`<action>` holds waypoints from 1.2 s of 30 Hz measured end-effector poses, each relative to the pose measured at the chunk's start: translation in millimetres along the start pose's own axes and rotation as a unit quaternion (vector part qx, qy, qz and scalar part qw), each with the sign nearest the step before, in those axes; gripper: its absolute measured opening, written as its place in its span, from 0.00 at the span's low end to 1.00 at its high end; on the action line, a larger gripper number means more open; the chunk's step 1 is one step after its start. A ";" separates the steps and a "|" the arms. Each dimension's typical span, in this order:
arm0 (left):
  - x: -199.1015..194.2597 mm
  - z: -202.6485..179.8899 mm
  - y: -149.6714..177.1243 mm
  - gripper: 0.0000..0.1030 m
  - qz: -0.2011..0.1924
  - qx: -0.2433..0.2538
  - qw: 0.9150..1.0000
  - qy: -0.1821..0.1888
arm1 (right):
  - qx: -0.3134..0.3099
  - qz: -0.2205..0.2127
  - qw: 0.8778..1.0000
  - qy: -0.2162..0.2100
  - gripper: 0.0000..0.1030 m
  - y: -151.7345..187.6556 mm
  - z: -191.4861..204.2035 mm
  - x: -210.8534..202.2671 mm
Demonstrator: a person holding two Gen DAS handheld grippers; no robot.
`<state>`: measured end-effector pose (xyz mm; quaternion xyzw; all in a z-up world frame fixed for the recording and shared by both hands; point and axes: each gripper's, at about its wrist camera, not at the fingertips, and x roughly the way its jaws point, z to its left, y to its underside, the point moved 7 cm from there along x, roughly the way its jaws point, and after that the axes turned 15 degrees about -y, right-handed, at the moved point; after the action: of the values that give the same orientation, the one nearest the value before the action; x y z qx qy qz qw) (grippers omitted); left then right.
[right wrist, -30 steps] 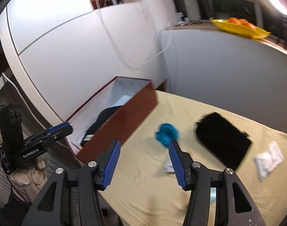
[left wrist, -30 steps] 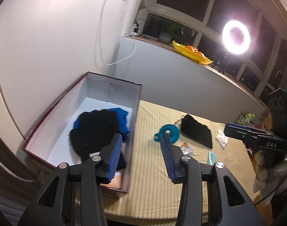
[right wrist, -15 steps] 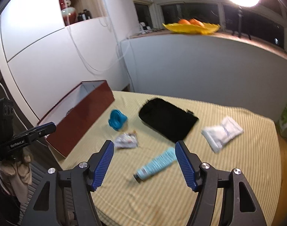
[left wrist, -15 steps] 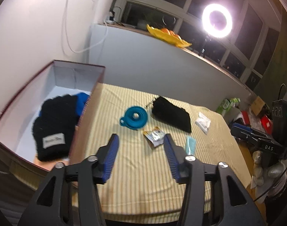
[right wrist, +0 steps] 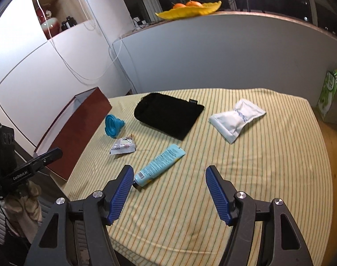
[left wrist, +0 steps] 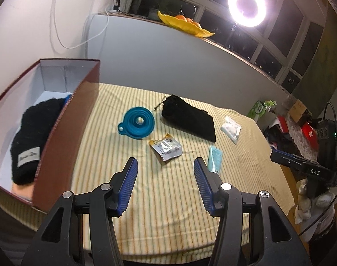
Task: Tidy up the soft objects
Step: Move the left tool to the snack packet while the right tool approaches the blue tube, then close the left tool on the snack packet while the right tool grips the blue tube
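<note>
The left gripper (left wrist: 165, 185) hangs over the striped surface (left wrist: 159, 226), jaws apart and empty. Far left, a black knit hat (left wrist: 35, 137) lies in the red box (left wrist: 66, 141). Beyond lie a teal funnel (left wrist: 136, 123), black pouch (left wrist: 189, 117) and foil sachet (left wrist: 166, 149).

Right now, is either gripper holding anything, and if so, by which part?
Nothing is held. The left gripper and the right gripper both stand open above the striped cloth, with nothing between their pads.
</note>
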<state>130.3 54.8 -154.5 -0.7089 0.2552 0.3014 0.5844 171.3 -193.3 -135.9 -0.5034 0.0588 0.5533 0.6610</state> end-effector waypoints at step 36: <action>135.2 -46.4 -12.9 0.57 0.099 0.024 0.993 -0.065 | -0.046 0.072 0.991 0.106 0.62 13.0 8.5 118.4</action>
<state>238.5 10.3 -237.6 -0.6449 0.2924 0.3972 0.5838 202.1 -109.1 -214.7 -0.5832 0.1394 0.5455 0.5856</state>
